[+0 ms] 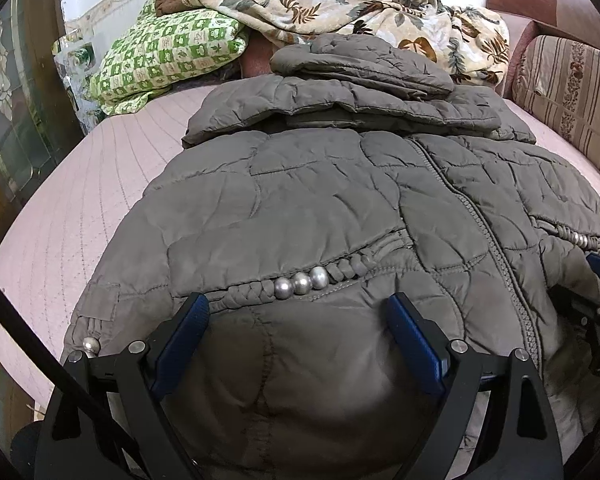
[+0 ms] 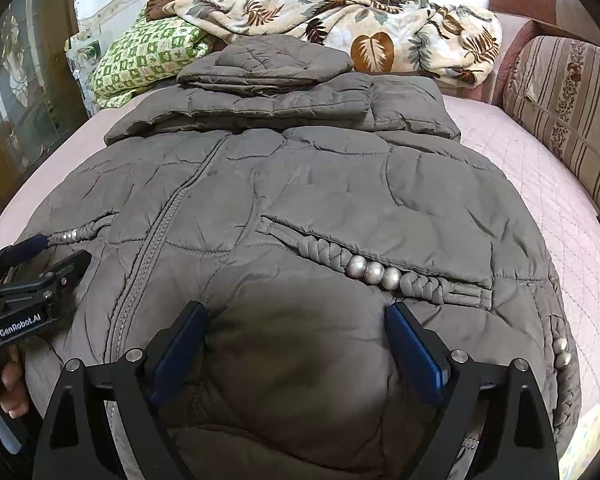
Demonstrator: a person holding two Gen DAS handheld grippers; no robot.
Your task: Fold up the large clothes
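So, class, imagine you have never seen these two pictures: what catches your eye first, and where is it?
The big grey-brown quilted puffer jacket fills the middle, spread front-up on the pale pink quilted bed cover, with silver beads along its braided pocket trim. Both the left gripper and the right gripper stand open over its near hem. Behind it, a crumpled cream leaf-print blanket lies beside a green checked pillow.

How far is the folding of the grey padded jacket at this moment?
Done: the jacket lies front up on the bed, zipped, with its sleeves folded across the chest and the hood on top. In hand: the left tongs and right tongs stand open over the hem, with padding bulging between their blue pads. Left: bringing the hem up toward the collar.
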